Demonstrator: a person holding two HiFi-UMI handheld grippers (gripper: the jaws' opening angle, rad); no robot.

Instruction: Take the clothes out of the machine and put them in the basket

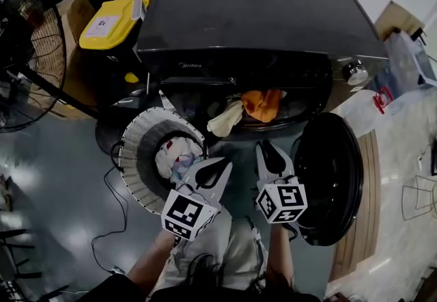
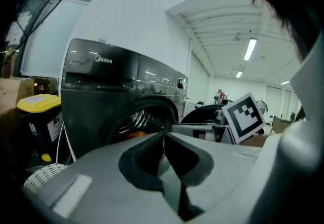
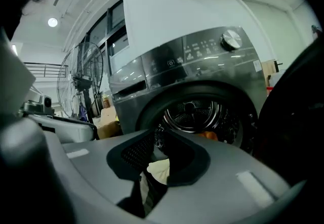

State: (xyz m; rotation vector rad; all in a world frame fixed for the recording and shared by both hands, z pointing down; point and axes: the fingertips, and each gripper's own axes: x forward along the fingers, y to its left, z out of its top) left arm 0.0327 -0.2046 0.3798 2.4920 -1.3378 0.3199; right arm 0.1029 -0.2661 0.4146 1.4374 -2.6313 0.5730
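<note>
There are two grippers. The left gripper (image 1: pixel 225 165) has its jaws closed tip to tip with nothing between them. The right gripper (image 1: pixel 265 145) is closed the same way and carries nothing; a pale cloth only shows through the gap behind its tips.

One dark front-loading machine (image 1: pixel 259 14) stands straight ahead of both grippers. Its one round door (image 1: pixel 331 177) is swung open just to the right of the right gripper.

Two pieces of clothing hang at the drum mouth, ahead of the tips and apart from them. One is an orange cloth (image 1: pixel 263 104); the other is a cream cloth (image 1: pixel 224 119) to its left, draped over the lip.

One white slatted basket (image 1: pixel 140 136) sits just left of the left gripper. It holds a bundle of white, pale blue and red clothes (image 1: pixel 176 155), whose number cannot be told.

Farther left of the grippers stand one fan (image 1: pixel 34 55) and one yellow-lidded bin (image 1: pixel 109 24).

Everything rests on a glossy grey floor (image 1: pixel 61 191), with one black cable (image 1: pixel 116 191) trailing across it. The gripper views show a large white hall with strip lights on the ceiling.
</note>
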